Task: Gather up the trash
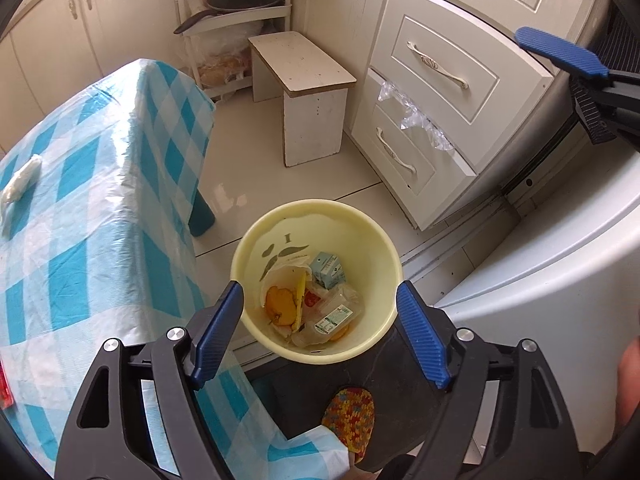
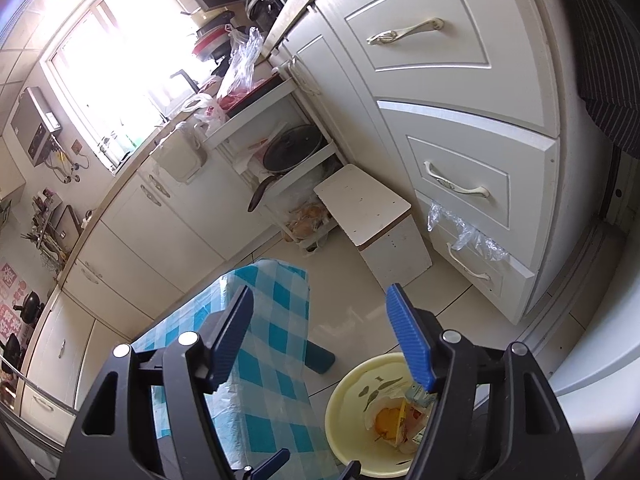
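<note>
Trash already lies in the yellow bin (image 1: 316,280) on the floor: a small blue-white carton (image 1: 329,270), a yellow-orange peel (image 1: 282,300), a clear plastic pack with a label (image 1: 334,316) and some paper. So part of the collecting looks done. On the desk (image 1: 80,208), covered with a blue checked cloth, one crumpled white wad (image 1: 22,182) is visible at about 9 o'clock in the left wrist view; I judge it is trash not yet picked up. A red thing shows at the picture's left edge, too cut off to name.

The left gripper (image 1: 320,320) hangs above the bin, its fingers wide apart and empty. The bin's opening shows between them, lower down and not touched. The carton is toward 12 o'clock inside the bin, the peel toward 9 o'clock.

The right gripper (image 2: 320,340) is also wide and holds nothing. In its view the bin sits at about 5 o'clock, partly hidden behind the right finger, and the desk corner is at 7 o'clock. In the left view, its blue pad (image 1: 560,50) appears at 2 o'clock, well apart from the bin.
</note>
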`<control>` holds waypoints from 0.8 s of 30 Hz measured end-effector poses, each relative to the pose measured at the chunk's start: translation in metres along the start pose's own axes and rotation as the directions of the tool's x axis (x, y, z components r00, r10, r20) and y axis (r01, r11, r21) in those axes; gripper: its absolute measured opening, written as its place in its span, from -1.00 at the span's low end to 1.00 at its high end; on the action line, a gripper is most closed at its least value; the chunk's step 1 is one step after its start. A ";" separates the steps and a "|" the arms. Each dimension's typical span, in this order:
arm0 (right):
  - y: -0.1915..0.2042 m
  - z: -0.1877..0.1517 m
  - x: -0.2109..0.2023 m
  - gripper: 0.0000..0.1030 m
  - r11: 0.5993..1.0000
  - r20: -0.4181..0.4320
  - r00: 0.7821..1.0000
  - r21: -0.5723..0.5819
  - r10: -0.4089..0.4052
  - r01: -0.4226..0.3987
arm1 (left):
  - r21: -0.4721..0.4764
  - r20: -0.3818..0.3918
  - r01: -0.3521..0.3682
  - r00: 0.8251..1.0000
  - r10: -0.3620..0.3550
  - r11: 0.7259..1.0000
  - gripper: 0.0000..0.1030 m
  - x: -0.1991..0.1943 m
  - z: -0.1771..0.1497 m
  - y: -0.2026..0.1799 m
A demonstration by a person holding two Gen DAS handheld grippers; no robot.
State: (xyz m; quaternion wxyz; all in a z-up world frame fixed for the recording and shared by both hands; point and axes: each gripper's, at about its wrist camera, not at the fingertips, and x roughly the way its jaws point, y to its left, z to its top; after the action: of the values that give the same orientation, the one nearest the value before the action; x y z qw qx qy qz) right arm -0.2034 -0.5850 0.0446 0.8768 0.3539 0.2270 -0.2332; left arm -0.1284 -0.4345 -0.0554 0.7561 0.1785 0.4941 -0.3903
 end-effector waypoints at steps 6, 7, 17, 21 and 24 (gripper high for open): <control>0.017 -0.005 0.007 0.30 0.999 -0.020 1.000 -0.039 0.005 -0.006 | -0.011 0.023 0.004 1.000 -0.004 1.000 0.48 -0.024 -0.006 0.021; 0.020 -0.006 0.008 0.30 0.999 -0.023 1.000 -0.045 0.006 -0.007 | -0.013 0.028 0.004 1.000 -0.003 1.000 0.48 -0.029 -0.008 0.025; 0.077 -0.025 0.027 0.35 0.985 -0.096 0.994 -0.158 0.048 -0.063 | -0.107 0.096 -0.054 0.993 0.064 0.993 0.55 -0.103 -0.050 0.120; 0.108 -0.042 0.037 0.36 0.969 -0.153 0.985 -0.217 0.085 -0.117 | -0.227 0.121 -0.114 0.982 0.144 0.967 0.55 -0.140 -0.076 0.189; 0.135 -0.062 0.046 0.36 0.951 -0.228 0.965 -0.249 0.127 -0.184 | -0.350 0.136 -0.157 0.967 0.216 0.923 0.55 -0.168 -0.094 0.247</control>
State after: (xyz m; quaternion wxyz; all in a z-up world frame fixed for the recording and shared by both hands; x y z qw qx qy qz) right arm -0.1049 -0.4645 0.0480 0.9036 0.2715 0.3186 -0.0915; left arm -0.0305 -0.1474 0.0225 0.8489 0.0587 0.4672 -0.2401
